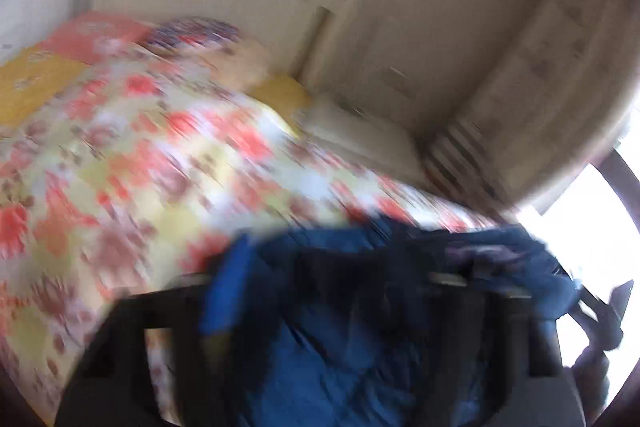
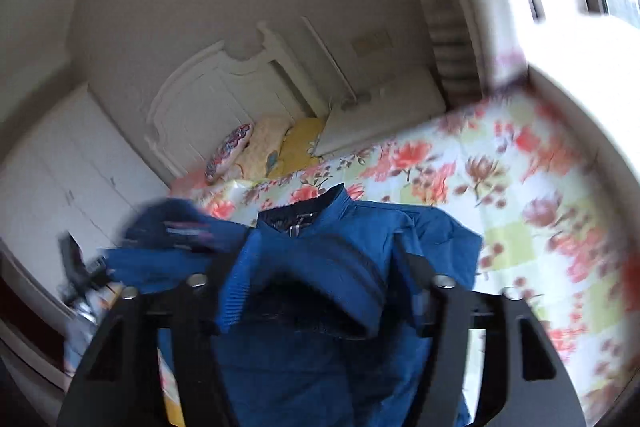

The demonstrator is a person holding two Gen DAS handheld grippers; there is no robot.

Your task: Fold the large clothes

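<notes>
Jacket [image 2: 344, 251] on bedspread [image 2: 520, 187], pillows [image 2: 256, 151] behind, against headboard [image 2: 200, 107]

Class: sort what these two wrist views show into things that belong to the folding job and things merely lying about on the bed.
Belonging to the job:
blue jacket
left gripper
right gripper
floral bedspread, the work surface

Merely lying about:
patterned cushion
yellow pillows
</notes>
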